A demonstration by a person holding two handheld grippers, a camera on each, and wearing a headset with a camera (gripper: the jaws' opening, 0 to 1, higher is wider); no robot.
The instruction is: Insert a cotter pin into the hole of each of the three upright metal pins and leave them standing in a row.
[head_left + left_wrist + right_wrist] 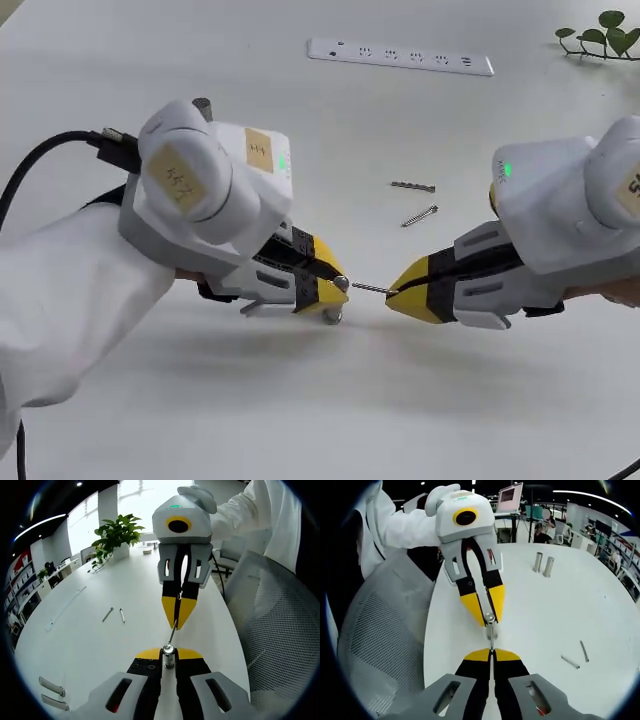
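Two spare cotter pins (413, 186) lie on the surface (200, 60); none seated yet, I judge. My left claw (328, 290) clamps one upright pin (169, 656), right claw (402, 290) pinches a cotter pin (370, 288), tip at its hole.

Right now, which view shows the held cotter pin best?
Head view: the cotter pin lies side-on between the jaw tips. Left gripper view foreshortens it; right gripper view shows a thin sliver.

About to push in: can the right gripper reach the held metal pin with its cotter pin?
Probably yes. The right gripper holds the cotter pin with its tip near the metal pin, clamped in the left gripper; nothing lies between them.
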